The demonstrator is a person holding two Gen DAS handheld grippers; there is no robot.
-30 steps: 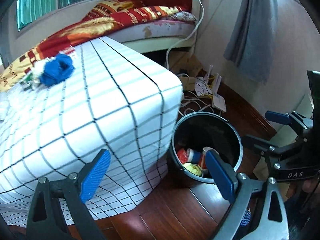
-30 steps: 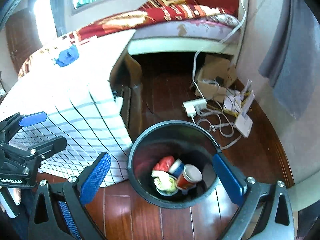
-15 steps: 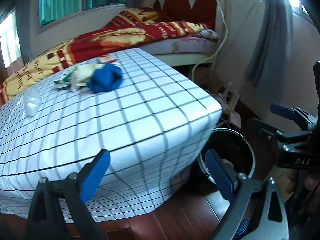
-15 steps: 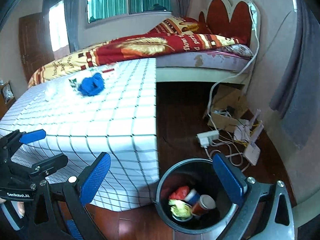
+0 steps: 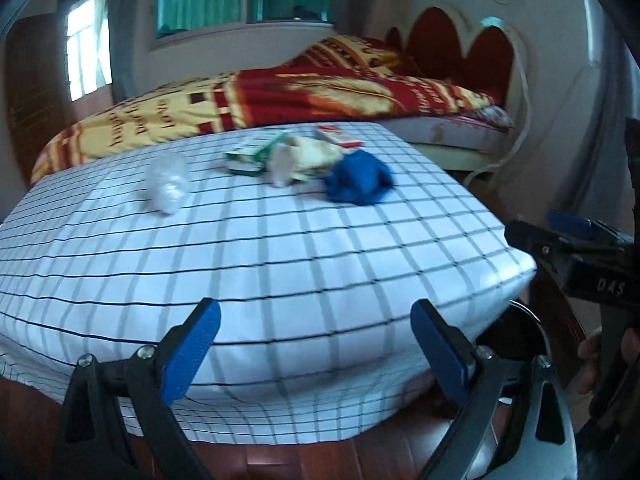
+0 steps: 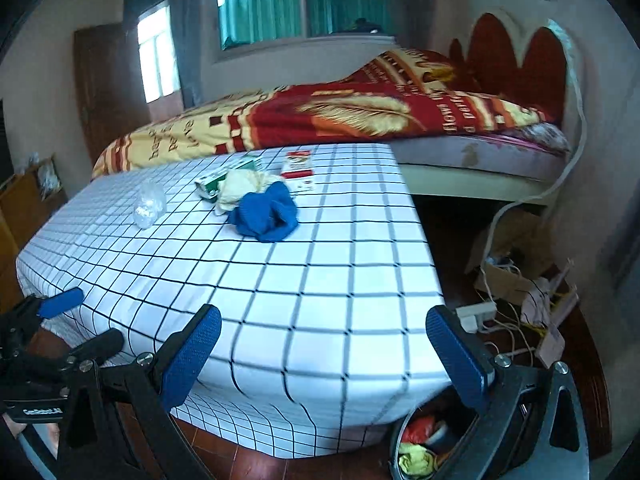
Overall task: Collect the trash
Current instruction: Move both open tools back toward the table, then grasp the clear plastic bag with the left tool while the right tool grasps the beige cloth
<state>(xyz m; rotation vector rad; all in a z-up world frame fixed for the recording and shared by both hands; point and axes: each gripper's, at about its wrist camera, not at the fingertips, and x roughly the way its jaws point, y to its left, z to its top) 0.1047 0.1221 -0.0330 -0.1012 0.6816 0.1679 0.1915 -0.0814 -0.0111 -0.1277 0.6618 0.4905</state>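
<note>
left wrist: low, near surface (image 5: 280, 248) edge, facing bed (image 5: 320, 92) | right wrist: same heading, beside | shared: surface, bed

Both views have swung upward from the floor to the top of the checked tablecloth (image 5: 280, 264). The black trash bin (image 6: 420, 444), a second ago centred between the right gripper (image 6: 320, 360) fingers, now shows only at the lower edge, half hidden behind the cloth. The blue cloth (image 6: 266, 214), cream wrapper (image 6: 240, 184) and clear plastic piece (image 6: 149, 204) now lie ahead, nearer centre. The left gripper (image 5: 316, 352) has likewise come up from the bin.
</note>
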